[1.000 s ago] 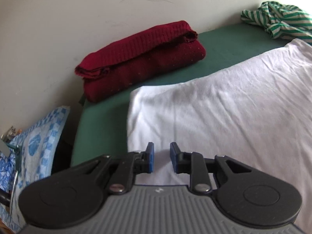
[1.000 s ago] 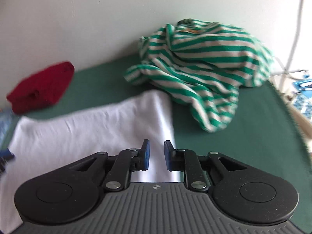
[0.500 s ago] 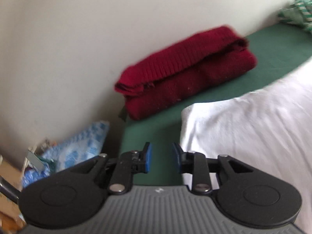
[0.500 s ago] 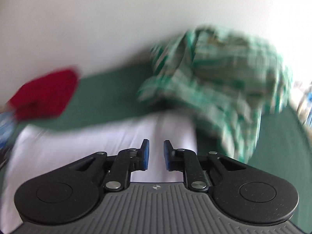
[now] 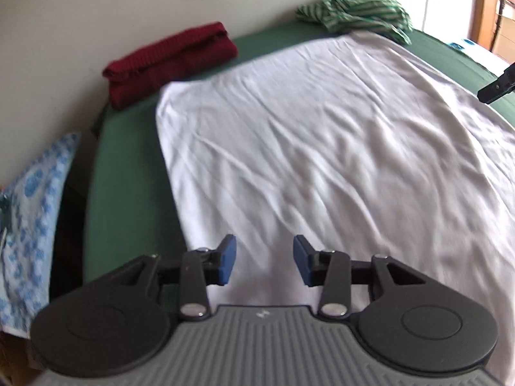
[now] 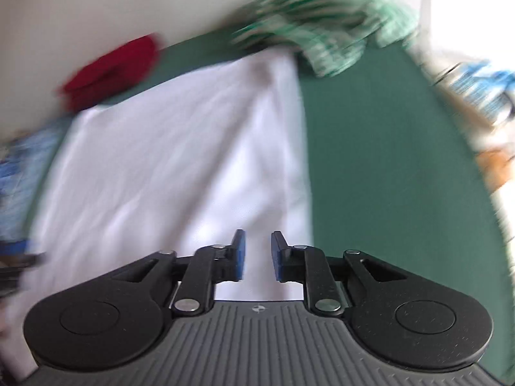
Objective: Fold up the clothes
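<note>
Both grippers now sit higher and further back than a second ago, over the near edge; left gripper (image 5: pixel 263 260) with fingers wider apart, empty; right gripper (image 6: pixel 257 255) with a narrower gap, gripping nothing; white garment (image 5: pixel 322 135) spread flat on the green surface (image 5: pixel 128 167); folded red sweater (image 5: pixel 170 61) far left against the wall; striped green shirt (image 5: pixel 354 11) bunched far right.

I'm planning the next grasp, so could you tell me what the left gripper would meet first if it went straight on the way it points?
Most likely the white cloth: the open left gripper points across it, with nothing in between. Depth is unclear, so a flatter path might skim on toward the striped garment.
</note>
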A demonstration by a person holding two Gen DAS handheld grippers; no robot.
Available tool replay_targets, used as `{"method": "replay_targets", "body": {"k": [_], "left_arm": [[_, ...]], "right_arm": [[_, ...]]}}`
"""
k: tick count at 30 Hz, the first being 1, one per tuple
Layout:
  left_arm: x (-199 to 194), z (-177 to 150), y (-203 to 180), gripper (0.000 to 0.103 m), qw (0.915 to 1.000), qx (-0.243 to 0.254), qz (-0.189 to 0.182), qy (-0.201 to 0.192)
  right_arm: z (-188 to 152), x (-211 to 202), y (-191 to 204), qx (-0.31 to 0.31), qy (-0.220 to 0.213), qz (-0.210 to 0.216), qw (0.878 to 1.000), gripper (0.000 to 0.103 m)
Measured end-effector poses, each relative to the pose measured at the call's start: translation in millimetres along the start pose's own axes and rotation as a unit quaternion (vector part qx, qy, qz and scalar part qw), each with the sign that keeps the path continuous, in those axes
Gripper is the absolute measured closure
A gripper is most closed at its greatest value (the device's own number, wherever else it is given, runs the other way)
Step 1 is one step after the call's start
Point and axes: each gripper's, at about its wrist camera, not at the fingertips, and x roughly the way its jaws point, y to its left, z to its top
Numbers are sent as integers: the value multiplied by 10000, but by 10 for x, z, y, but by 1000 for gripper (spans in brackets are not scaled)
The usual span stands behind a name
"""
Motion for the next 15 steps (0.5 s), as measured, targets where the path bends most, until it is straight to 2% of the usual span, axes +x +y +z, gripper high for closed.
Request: {"method": "replay_targets", "body": {"k": [2,4,5,6,7,8,11,13,15], "left_arm": [[-50,-139,-47,58,9999,154,22,-36],[-121,-272,-60,58,9994,310,74,-113],[-144,-339,-48,57,9992,356,116,-140],[-169,-403,-35,57,9990,386,151,-174],[-201,-456,-16,56,9990,361,166,-226],[-225,-489,8,55,9989,343,186,-245],[-295,-587,50,51,9987,316,275,-274],[-340,-650,50,51,9985,323,363,-264],[-385,-713,49,51,9981,331,451,-254]], "right_arm": [[-199,-21,143,-117,107,-63,9999,84],[-336,-46,82,-121,-4,-709,9974,84],[-412,-108,24,1,-110,-926,9956,96],[-488,-169,-35,123,-216,-1142,9931,95],[-564,-230,-93,245,-322,-1358,9899,78],[-634,-288,-118,346,-408,-1442,9881,79],[-782,-403,123,428,-458,-464,9970,79],[-871,-357,307,310,-328,-62,9990,79],[-974,-384,251,296,-350,-385,9982,79]]}}
